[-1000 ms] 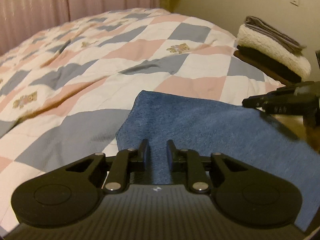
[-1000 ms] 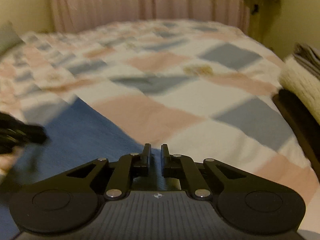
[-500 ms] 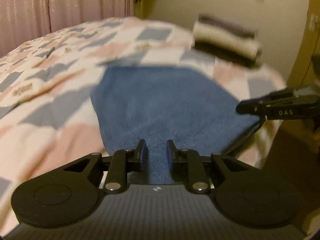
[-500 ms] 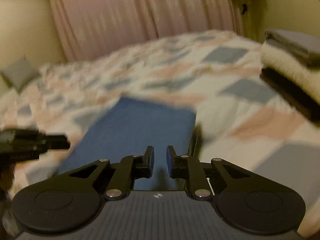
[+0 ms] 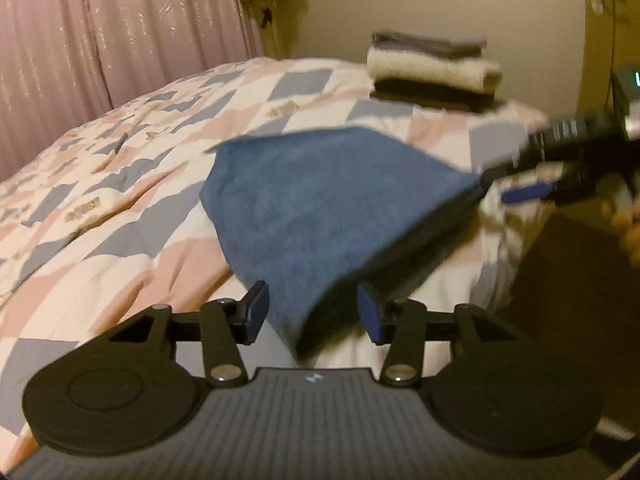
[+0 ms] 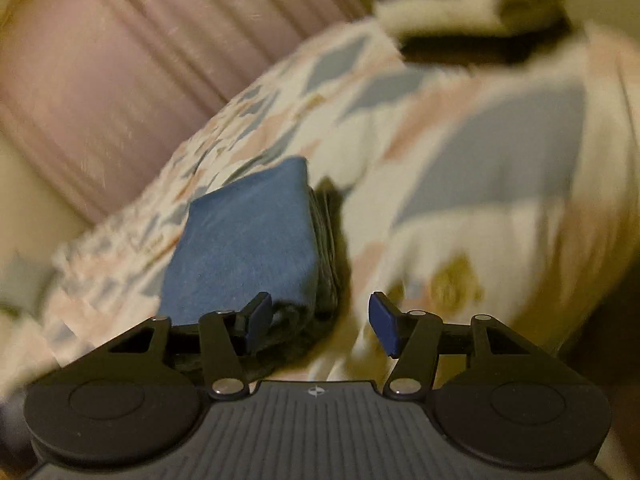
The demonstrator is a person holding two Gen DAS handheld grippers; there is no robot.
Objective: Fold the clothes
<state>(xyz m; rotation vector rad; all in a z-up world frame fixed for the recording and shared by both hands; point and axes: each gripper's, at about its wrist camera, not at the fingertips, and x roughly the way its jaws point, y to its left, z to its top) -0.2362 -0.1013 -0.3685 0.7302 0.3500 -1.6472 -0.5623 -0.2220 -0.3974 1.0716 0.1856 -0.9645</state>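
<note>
Checkered quilt [image 5: 132, 216] under blue towel [image 5: 320, 208] (folded stack [image 5: 432, 70] behind)

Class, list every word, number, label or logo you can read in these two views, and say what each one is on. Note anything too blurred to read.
White lettering on the right tool: blurred, not readable.
Green lit mark on the dark device at the right edge: cut off by the frame, not readable.
Small white emblem on the left tool: a logo, no letters.
Small white emblem on the right tool's body, in its own view: a logo, no letters.
Nothing else carries text.
</note>
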